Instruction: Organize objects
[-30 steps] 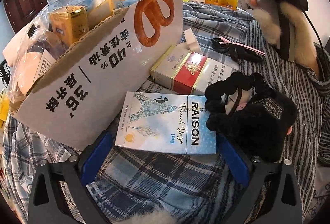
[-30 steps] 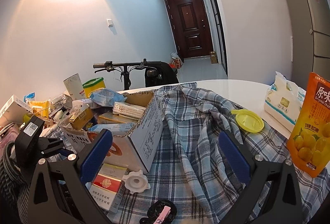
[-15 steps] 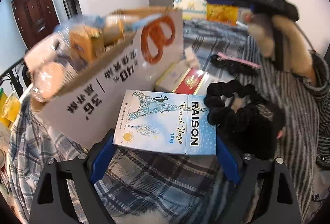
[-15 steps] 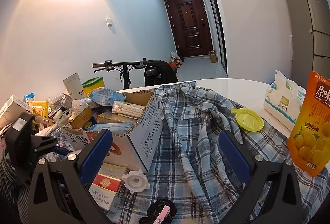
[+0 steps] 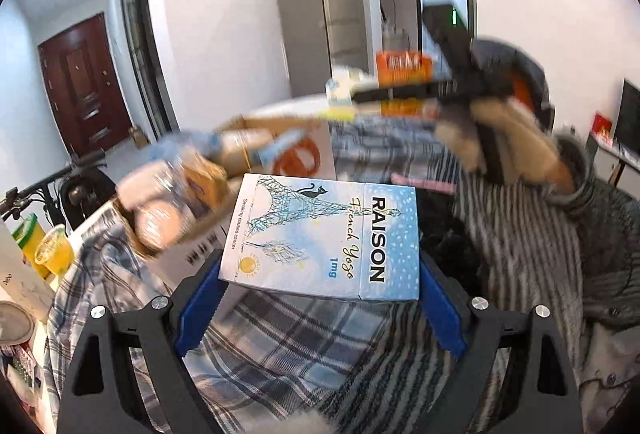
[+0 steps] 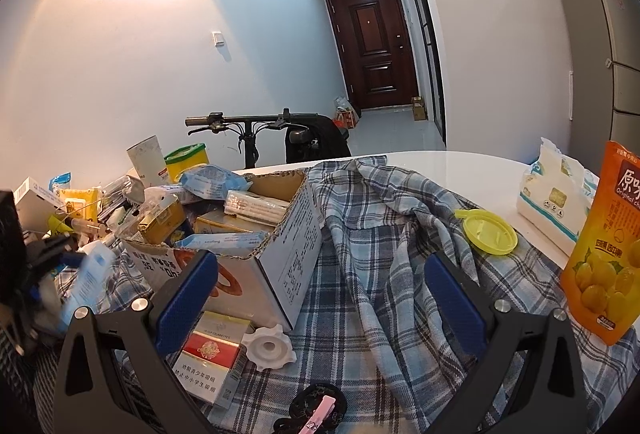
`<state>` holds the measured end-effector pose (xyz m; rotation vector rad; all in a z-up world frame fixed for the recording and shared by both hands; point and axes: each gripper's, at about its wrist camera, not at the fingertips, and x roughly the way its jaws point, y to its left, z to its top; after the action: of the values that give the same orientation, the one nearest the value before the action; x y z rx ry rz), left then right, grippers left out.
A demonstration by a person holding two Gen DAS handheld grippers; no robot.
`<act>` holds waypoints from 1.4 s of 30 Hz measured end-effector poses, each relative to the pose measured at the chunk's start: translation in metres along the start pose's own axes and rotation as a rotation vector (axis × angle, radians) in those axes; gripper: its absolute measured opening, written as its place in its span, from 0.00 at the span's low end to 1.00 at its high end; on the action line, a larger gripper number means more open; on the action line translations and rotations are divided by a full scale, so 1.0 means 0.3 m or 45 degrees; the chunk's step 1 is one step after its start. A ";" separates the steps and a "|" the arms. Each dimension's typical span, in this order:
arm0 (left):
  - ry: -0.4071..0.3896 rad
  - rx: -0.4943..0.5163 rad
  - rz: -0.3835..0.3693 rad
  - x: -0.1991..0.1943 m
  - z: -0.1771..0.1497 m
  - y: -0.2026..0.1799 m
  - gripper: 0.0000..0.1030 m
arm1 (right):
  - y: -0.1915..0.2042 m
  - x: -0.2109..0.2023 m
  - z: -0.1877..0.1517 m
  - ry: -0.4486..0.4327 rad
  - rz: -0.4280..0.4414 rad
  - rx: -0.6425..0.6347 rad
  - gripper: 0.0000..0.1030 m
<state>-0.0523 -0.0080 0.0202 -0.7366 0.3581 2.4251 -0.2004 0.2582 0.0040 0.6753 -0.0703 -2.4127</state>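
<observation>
Change: the left gripper (image 5: 320,298) now holds the blue carton (image 5: 324,238) lifted clear of the plaid cloth (image 5: 280,350); a second ago the carton lay flat on that cloth with the pads open at its sides.
Left view: it now takes in the room's upper walls and the grey cabinet (image 5: 324,14); before, it looked down on the clutter. The background is blurred.
Left gripper: both blue pads press on the carton's short ends, pinching it.
Carton: in the air in front of the cardboard box (image 5: 248,170), tilted a little.
Carton writing: "RAISON", "French Yogo", "1mg", and a line that seems to read "Smoking causes cancer".
Right gripper (image 6: 320,298): spread wide, nothing between the pads, same place as before, above the cloth.
Right view: unchanged except that the blurred carton (image 6: 86,286) shows raised at the left edge.
Box side: "95" and "%00" print, seen upside down.
Red pack (image 6: 208,354): beside the box, Chinese warning text.
Orange pouch (image 6: 604,246): "Original", standing at the right.
</observation>
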 end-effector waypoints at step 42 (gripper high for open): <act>-0.474 -0.580 0.137 -0.092 0.128 0.088 0.89 | 0.103 0.195 -0.095 0.432 0.096 -0.176 1.00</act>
<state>-0.0654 -0.0259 0.0696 -0.4342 -0.3191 2.7088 -0.2088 0.2025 -0.0407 0.9864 0.2053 -2.1759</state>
